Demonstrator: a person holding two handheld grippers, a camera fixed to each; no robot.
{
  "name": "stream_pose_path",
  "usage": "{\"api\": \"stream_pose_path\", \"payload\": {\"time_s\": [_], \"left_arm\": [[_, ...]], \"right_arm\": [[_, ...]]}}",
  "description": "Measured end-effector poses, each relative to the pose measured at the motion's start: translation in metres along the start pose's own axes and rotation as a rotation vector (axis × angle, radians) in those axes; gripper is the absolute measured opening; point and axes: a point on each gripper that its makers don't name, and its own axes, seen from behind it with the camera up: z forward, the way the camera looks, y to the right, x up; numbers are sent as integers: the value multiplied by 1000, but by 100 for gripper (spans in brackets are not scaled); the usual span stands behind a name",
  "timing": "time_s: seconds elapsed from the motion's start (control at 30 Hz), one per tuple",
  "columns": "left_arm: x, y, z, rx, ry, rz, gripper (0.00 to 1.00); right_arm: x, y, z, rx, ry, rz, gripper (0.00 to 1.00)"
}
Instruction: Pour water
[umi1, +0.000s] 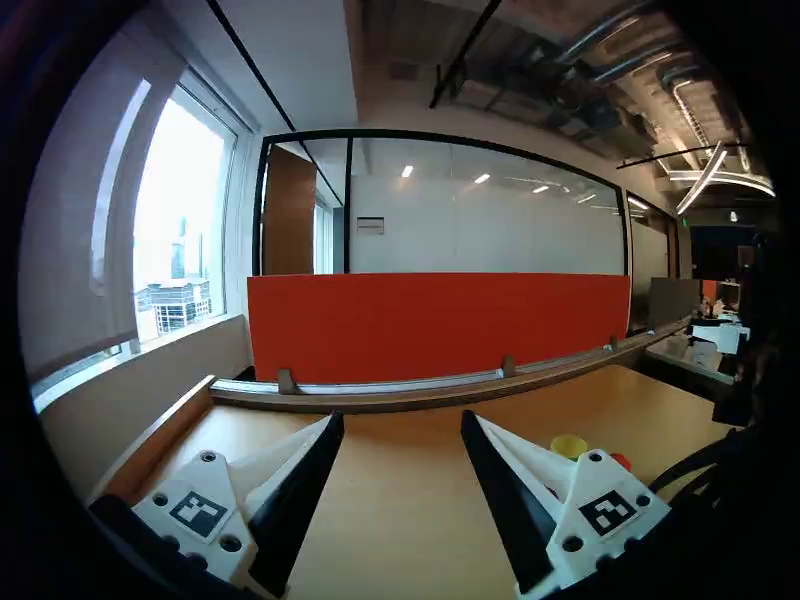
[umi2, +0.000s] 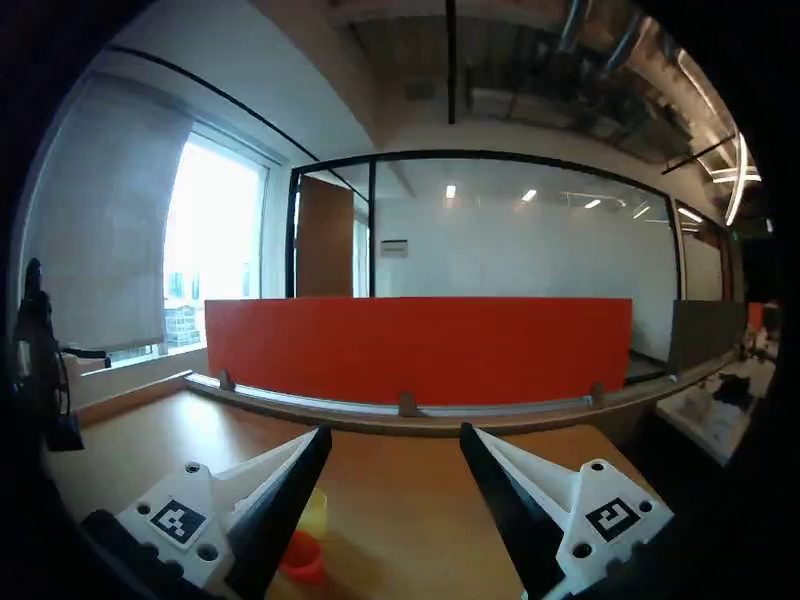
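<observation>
- The yellow cup (umi1: 569, 445) stands on the desk (umi1: 420, 500), just past the left claw's (umi1: 400, 420) right finger; a red cup (umi1: 622, 460) shows beside it, mostly hidden by that finger.
- In the right gripper view the yellow cup (umi2: 315, 512) and the red cup (umi2: 300, 555) sit low beside the right claw's (umi2: 395, 432) left finger, the red one nearer the camera. Whether they touch cannot be told.
- The desk is pale wood, bare between the fingers of both claws.
- Ahead of both claws an orange divider (umi1: 440, 325) runs along the desk's far edge, with a glass wall (umi1: 480, 220) behind it.
- To the left of both claws is a bright window (umi1: 180, 250); overhead are bare pipes (umi1: 600, 60).
- The right gripper view has a dark object (umi2: 35, 350) far left of the claw, too dim to name.
- The left gripper view has cluttered desks (umi1: 715, 340) far right of the claw.
- Both claws are level above the desk, fingers spread wide, gripping nothing.
</observation>
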Motion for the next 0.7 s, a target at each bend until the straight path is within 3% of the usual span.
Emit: {"api": "stream_pose_path", "payload": {"time_s": [0.2,0.37,0.57,0.7], "left_arm": [[11,3,0,-29,7,4,86],[13,12,1,-80,-5,21,86],[18,27,0,-162,-6,55,86],[19,38,-1,-223,-12,76,86]], "right_arm": [[3,-1,4,15,-12,13,100],[-5,-6,5,51,-44,-28,100],[-10,-24,6,139,-66,-84,99],[-9,-36,6,202,-72,-76,99]]}}
